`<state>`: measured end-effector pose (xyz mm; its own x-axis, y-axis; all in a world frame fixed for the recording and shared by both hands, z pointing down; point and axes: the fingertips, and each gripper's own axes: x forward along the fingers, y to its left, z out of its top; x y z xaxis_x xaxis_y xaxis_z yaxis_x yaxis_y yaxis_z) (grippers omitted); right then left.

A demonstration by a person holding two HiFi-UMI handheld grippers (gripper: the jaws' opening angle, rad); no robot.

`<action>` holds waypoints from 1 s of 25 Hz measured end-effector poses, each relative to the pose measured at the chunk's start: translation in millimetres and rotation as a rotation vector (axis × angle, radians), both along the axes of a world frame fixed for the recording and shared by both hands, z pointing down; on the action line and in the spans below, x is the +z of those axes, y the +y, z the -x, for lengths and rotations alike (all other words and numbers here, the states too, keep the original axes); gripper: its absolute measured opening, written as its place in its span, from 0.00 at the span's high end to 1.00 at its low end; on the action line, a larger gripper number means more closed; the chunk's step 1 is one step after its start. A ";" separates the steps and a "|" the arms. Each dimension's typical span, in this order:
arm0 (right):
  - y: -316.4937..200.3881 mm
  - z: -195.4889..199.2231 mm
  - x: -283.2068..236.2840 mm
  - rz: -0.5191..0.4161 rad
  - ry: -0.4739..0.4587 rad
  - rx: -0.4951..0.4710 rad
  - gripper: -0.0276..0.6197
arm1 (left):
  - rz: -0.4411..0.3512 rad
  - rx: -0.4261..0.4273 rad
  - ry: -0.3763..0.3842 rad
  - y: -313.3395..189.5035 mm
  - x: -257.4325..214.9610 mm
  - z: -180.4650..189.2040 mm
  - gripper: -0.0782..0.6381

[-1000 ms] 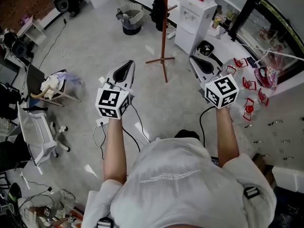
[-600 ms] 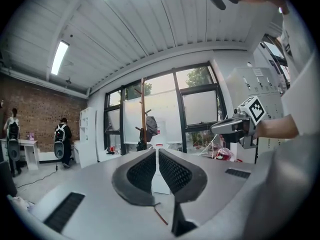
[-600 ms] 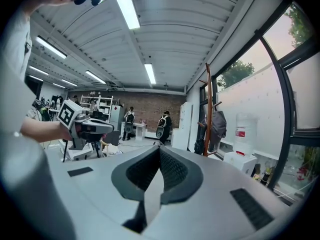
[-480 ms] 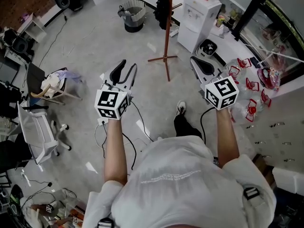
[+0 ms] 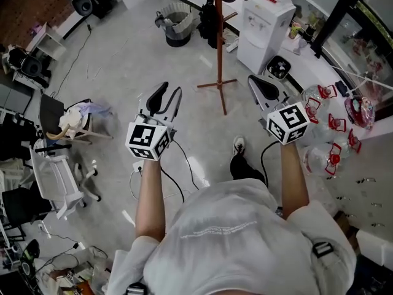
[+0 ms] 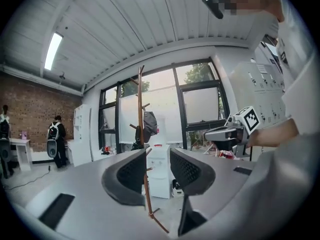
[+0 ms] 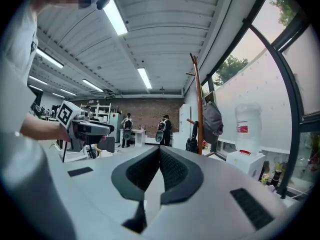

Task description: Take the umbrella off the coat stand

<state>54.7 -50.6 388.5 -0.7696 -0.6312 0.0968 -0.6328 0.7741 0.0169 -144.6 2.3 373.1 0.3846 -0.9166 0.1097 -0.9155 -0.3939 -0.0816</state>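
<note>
Both grippers have neared the coat stand [image 5: 218,42], left gripper [image 5: 170,90] just spreading empty, right gripper [image 5: 256,82] pressed together; the umbrella [image 5: 207,18] looks light, floppy: grip its top.

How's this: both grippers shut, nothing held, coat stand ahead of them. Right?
Wrong on the left gripper: the left gripper view shows its jaws apart, having just been opening, with nothing held between them. The right gripper is shut and empty, and the coat stand is ahead.
</note>
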 end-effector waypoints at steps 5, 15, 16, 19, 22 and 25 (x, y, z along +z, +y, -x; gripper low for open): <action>-63.9 -13.5 20.0 0.044 -0.010 -0.008 0.92 | 0.048 0.005 -0.039 -57.3 9.9 -23.4 0.66; -176.8 -20.2 20.6 0.079 -0.034 -0.092 0.92 | 0.102 0.006 -0.166 -168.4 13.9 -52.0 0.66; -185.3 -20.4 21.0 0.081 -0.036 -0.103 0.92 | 0.101 0.011 -0.190 -178.7 15.1 -56.3 0.67; -205.9 -19.5 27.2 0.097 -0.041 -0.139 0.92 | 0.100 -0.003 -0.209 -207.8 17.6 -63.0 0.67; -224.4 -20.0 33.6 0.137 -0.076 -0.176 0.92 | 0.119 -0.036 -0.209 -234.7 21.0 -64.9 0.65; -245.5 -20.6 35.4 0.173 -0.131 -0.188 0.92 | 0.159 -0.040 -0.225 -258.9 29.6 -64.5 0.63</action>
<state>75.3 -296.1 423.9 -0.8845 -0.4592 0.0829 -0.4662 0.8623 -0.1976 -80.1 -256.6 402.7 0.2985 -0.8950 0.3316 -0.8963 -0.3822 -0.2250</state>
